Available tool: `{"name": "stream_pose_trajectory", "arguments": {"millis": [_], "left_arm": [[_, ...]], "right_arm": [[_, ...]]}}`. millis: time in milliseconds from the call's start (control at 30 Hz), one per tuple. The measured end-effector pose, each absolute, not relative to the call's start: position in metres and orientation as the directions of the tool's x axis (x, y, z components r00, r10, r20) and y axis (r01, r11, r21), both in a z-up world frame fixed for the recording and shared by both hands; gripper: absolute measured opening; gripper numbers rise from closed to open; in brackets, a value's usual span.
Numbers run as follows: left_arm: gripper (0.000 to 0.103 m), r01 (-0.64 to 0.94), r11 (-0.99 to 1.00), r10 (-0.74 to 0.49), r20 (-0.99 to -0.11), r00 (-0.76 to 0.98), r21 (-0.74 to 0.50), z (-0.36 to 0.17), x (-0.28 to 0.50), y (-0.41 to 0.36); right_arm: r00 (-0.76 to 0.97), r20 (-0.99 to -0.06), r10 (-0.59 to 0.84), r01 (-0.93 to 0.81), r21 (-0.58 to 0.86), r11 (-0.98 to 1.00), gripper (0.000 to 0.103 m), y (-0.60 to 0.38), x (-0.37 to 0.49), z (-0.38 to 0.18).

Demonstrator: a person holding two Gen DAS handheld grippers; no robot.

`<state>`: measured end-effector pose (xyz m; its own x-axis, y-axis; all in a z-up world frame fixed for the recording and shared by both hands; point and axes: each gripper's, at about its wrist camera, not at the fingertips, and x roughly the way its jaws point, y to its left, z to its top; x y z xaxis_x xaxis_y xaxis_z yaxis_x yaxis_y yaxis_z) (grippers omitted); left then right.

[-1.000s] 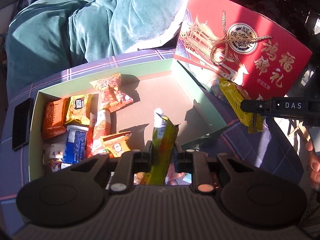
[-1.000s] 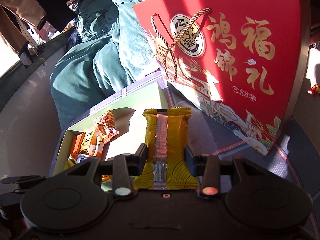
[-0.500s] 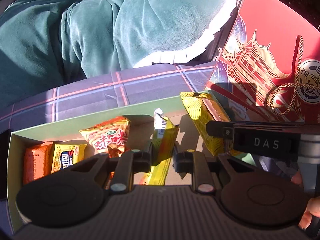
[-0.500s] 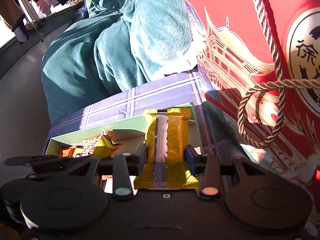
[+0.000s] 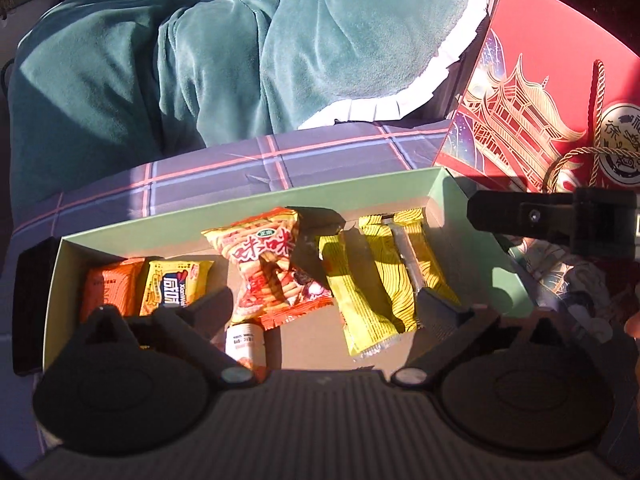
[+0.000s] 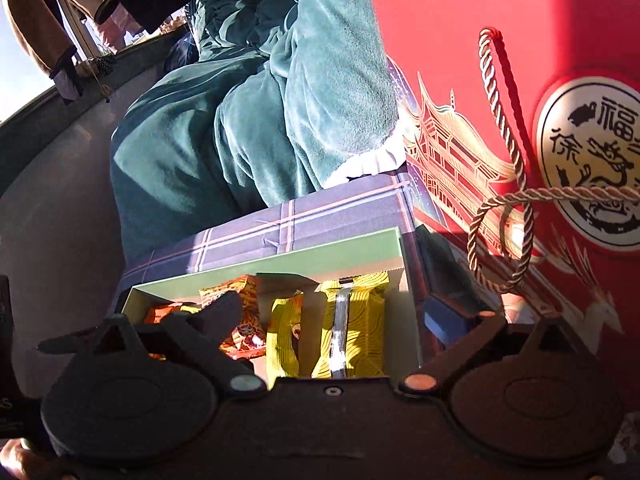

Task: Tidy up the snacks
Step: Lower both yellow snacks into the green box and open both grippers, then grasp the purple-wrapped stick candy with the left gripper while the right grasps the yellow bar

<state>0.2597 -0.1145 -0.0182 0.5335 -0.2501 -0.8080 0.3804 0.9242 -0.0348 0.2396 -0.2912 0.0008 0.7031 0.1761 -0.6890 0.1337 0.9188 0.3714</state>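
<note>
The left gripper [image 5: 328,304] and right gripper [image 6: 336,316] were seen with jaws opening, nothing pinched between them. Below them, the slim yellow packet [image 5: 362,300] and the wavy-patterned yellow packet [image 5: 404,264] lay released side by side at the right end of the green box [image 5: 248,210], beside a red-and-yellow snack bag [image 5: 272,264].

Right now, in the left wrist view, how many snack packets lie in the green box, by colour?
orange packet: 1
yellow: 3 (blue-labelled packet, plain packet, wavy-lined packet)
red-and-yellow bag: 1
white-labelled packet, partly hidden: 1
Total: 6 in view
</note>
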Motion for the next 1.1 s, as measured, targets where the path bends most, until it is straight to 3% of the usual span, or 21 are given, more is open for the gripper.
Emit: {"name": "stream_pose_trajectory", "arguments": {"millis": [500,933,967,1067,1100], "left_arm": [[0.103,0.406,0.914,-0.232,-0.825,0.515,-0.004,-0.014,0.143,-0.089],[0.103,0.412,0.91,-0.185,-0.853,0.488,0.038,-0.044,0.103,-0.073],[0.103,0.409,0.912,-0.182,-0.857,0.482,0.037,-0.048,0.103,-0.068],[0.098,0.414,0.91,-0.188,-0.864,0.468,0.026,-0.058,0.101,-0.056],[0.096,0.417,0.908,-0.192,-0.864,0.465,0.023,-0.06,0.1,-0.052]], "right_arm": [[0.655,-0.731,0.189,0.171,0.388,0.906,0.103,-0.298,0.125,-0.005],[0.594,-0.76,0.266,0.143,0.425,0.894,0.102,-0.265,0.082,-0.018],[0.582,-0.767,0.27,0.141,0.422,0.895,0.101,-0.26,0.079,-0.021],[0.556,-0.782,0.28,0.128,0.414,0.901,0.084,-0.25,0.071,-0.027],[0.553,-0.783,0.283,0.121,0.412,0.903,0.073,-0.247,0.067,-0.027]]}}
